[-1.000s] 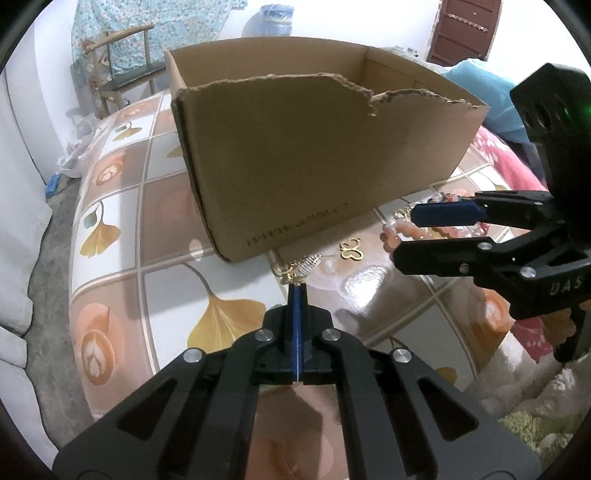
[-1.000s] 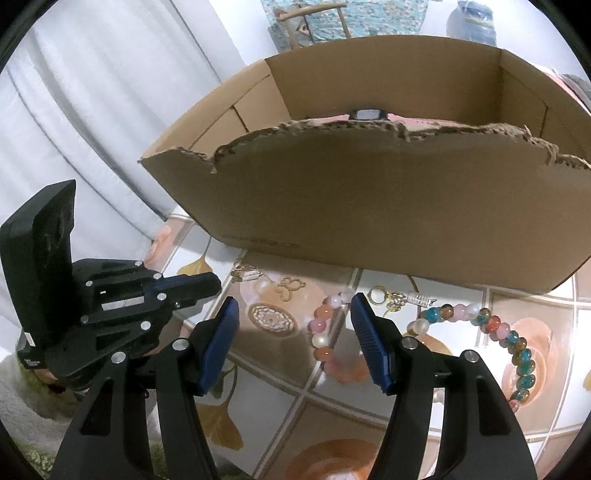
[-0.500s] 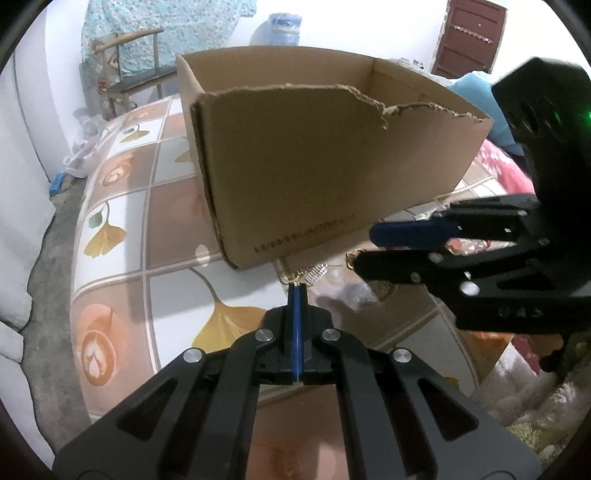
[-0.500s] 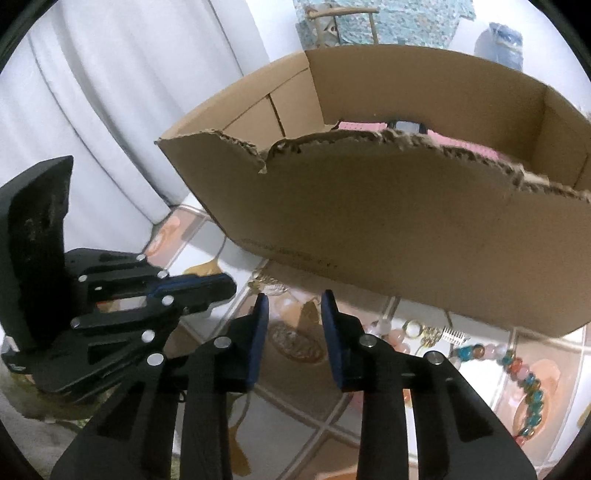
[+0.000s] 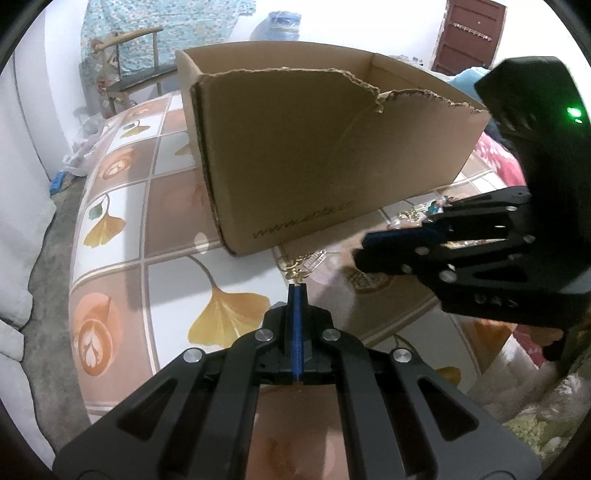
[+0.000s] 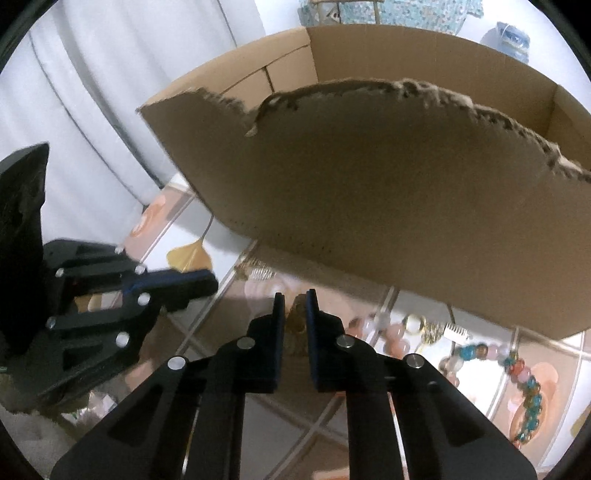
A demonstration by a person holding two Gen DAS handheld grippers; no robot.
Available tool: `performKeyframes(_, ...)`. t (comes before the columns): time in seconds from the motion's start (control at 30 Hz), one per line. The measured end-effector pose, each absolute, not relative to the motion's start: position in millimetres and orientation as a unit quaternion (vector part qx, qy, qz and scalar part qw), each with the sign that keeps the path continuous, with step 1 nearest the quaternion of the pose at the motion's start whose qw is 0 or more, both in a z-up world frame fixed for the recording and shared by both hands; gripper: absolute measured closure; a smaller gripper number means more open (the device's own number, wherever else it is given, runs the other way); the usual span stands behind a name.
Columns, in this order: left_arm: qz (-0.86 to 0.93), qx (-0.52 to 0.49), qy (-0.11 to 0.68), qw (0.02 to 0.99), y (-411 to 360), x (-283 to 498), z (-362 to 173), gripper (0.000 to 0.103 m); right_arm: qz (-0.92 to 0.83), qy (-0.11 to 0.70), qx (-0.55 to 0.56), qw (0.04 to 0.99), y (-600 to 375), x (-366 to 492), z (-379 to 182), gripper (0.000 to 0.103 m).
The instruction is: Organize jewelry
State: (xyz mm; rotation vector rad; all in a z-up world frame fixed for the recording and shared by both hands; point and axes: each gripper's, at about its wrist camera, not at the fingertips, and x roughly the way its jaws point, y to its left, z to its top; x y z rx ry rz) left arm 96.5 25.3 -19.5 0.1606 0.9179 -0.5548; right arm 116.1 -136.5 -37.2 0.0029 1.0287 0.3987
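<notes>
A torn open cardboard box [image 5: 325, 155] stands on the tiled table; it also fills the right wrist view [image 6: 388, 192]. My left gripper [image 5: 296, 286] is shut, its tips at a gold chain with a small clasp [image 5: 306, 263] lying by the box's near corner; whether it pinches the chain I cannot tell. My right gripper [image 6: 294, 295] is nearly closed around a small gold piece [image 6: 295, 314] on the table in front of the box. It shows from the side in the left wrist view [image 5: 373, 245]. A pink bead bracelet [image 6: 391, 334] and a blue and orange bead bracelet [image 6: 528, 384] lie to the right.
The table [image 5: 122, 206] has a glossy cover with ginkgo leaf tiles; its left edge drops to a grey floor. A wooden chair [image 5: 129, 62] and a water jug [image 5: 275, 27] stand behind the box. White curtains [image 6: 110, 92] hang at the left in the right wrist view.
My right gripper has moved left from the bead bracelets toward the gold piece and its jaws have narrowed from wide open to nearly shut. My left gripper has stayed shut by the chain.
</notes>
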Motion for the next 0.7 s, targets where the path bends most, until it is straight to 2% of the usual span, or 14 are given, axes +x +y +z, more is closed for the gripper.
performKeyframes(0.3, -0.247, 0.078, 0.437, 0.861, 31.0, 93.5, -19.7, 0.103, 0.215, 0.45, -0.02, 0.866, -106.9, 134.3, -30.9, 0.091)
performKeyframes(0.7, -0.233, 0.067, 0.439, 0.865, 39.6, 87.7, -18.4, 0.103, 0.224, 0.458, -0.041, 0.859, -94.7, 126.2, -39.5, 0.092)
